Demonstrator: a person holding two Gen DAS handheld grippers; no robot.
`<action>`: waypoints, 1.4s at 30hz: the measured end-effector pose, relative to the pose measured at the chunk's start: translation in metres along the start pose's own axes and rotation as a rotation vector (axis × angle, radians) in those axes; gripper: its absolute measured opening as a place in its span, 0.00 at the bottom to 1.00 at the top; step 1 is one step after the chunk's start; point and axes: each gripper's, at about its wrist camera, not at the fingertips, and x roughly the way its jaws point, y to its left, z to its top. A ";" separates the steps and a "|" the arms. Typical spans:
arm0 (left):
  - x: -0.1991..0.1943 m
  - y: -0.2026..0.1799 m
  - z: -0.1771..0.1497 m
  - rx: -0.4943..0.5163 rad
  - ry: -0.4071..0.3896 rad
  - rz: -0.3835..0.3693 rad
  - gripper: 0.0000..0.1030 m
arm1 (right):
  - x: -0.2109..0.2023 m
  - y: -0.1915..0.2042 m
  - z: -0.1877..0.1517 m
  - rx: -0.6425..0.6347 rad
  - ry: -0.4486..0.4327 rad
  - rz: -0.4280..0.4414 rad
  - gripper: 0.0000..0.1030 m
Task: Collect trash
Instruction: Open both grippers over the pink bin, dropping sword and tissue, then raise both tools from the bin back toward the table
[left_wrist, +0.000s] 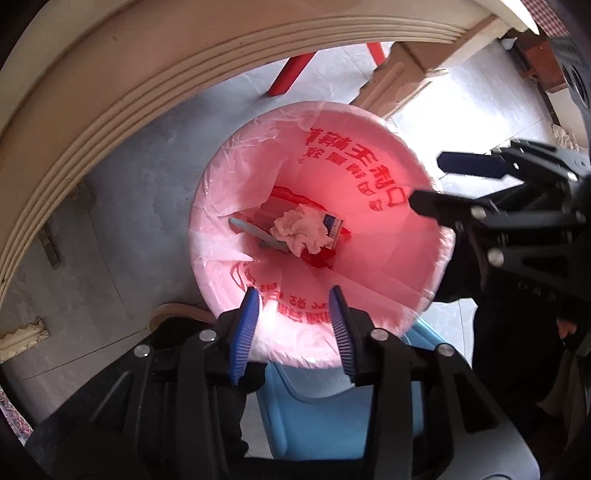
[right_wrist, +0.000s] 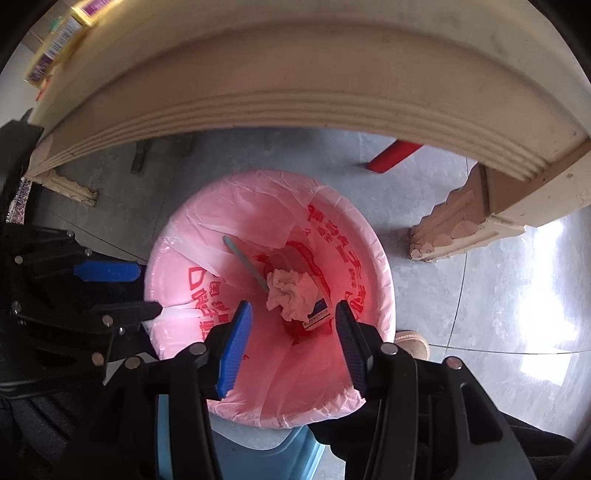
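Note:
A bin lined with a pink bag with red print (left_wrist: 369, 155) (right_wrist: 192, 236) stands on the floor below both grippers. In it lie a crumpled white tissue (left_wrist: 301, 229) (right_wrist: 293, 293), a small blue-and-white box (left_wrist: 334, 225) (right_wrist: 319, 314) and a grey stick (left_wrist: 255, 234) (right_wrist: 243, 260). My left gripper (left_wrist: 295, 295) (right_wrist: 147, 291) is open and empty over the bin's near rim. My right gripper (right_wrist: 293, 308) (left_wrist: 424, 181) is open and empty over the bin's mouth.
A cream moulded table edge (left_wrist: 122, 85) (right_wrist: 314, 92) arches above the bin, with a carved table leg (right_wrist: 454, 225) at right. A red chair leg (left_wrist: 291, 74) stands behind. A blue plastic item (left_wrist: 325, 417) sits under the bin's near side. Boxes (right_wrist: 62, 40) lie on the table.

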 end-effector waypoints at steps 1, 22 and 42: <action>-0.009 -0.003 -0.004 0.005 -0.014 -0.001 0.43 | -0.006 0.000 0.001 -0.004 -0.011 -0.001 0.45; -0.265 0.034 -0.012 -0.360 -0.431 0.163 0.65 | -0.271 0.029 0.081 -0.256 -0.439 0.073 0.61; -0.233 0.049 0.057 -0.554 -0.306 0.101 0.69 | -0.238 0.018 0.182 -0.301 -0.329 0.147 0.61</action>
